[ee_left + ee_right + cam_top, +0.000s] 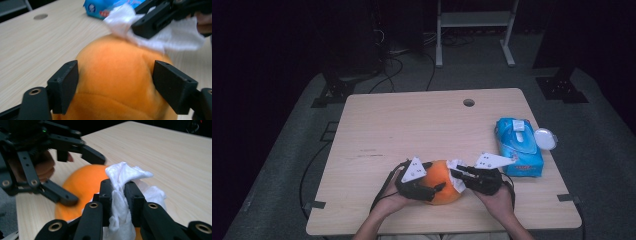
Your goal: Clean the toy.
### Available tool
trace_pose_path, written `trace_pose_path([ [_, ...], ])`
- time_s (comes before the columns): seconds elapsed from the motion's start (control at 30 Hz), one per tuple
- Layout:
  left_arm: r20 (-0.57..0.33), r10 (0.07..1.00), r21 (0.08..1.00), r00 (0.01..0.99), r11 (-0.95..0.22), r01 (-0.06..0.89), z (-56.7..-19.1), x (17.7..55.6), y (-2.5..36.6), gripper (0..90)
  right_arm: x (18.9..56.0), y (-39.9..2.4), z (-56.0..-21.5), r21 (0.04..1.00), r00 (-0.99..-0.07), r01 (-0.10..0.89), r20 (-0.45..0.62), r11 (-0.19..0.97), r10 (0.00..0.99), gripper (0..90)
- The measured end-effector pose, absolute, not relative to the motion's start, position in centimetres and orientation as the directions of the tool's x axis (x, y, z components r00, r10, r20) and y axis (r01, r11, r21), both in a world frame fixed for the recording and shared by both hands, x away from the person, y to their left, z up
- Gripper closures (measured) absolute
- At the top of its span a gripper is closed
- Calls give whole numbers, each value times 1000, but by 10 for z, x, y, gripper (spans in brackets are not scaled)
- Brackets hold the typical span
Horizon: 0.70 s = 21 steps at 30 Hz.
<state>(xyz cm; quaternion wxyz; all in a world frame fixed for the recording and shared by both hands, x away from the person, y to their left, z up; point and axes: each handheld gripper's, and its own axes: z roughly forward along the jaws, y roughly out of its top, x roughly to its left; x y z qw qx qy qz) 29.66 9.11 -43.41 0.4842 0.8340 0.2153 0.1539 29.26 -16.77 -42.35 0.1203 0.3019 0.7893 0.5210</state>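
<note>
Lying on the pale wood table (412, 125), an orange toy (443, 185) sits clamped in the left gripper (432, 189); just beside it, the right gripper (460, 176) pinches a wipe (456, 165). Dark room beyond.

Lab-type room: bare wooden table (412, 125), floor cables (384, 75), metal frame (474, 30).

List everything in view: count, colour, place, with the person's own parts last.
Plush toy: one, orange, near table edge, between the claws.
Wipe: one, white, on the toy's right side.
Wipes pack: one, blue, right side of table.
Lid: one, whitish, round, beside the pack, at the table's right edge.
Table: one, light wood, round hole near far edge.
Left claw: one, black, jaws either side of the toy.
Right claw: one, black, shut on the wipe.
Hands: two, at the bottom edge.
</note>
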Motion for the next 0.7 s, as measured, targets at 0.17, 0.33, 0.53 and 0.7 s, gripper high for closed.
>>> trace_pose_path([
  [0.17, 3, 530, 873, 848, -414, 256, -437, 302, 100, 231, 299, -177, -431, 880, -753, 412, 181, 237, 633, 765],
  [0.33, 36, 521, 896, 853, -394, 203, -429, 299, 96, 194, 291, -163, -423, 901, -791, 352, 142, 252, 595, 764],
  [0.53, -6, 530, 872, 848, -413, 264, -435, 304, 102, 236, 301, -174, -435, 885, -766, 413, 209, 215, 608, 764],
  [0.7, -21, 538, 870, 843, -405, 281, -438, 305, 105, 239, 306, -182, -442, 872, -736, 436, 202, 224, 646, 764],
])
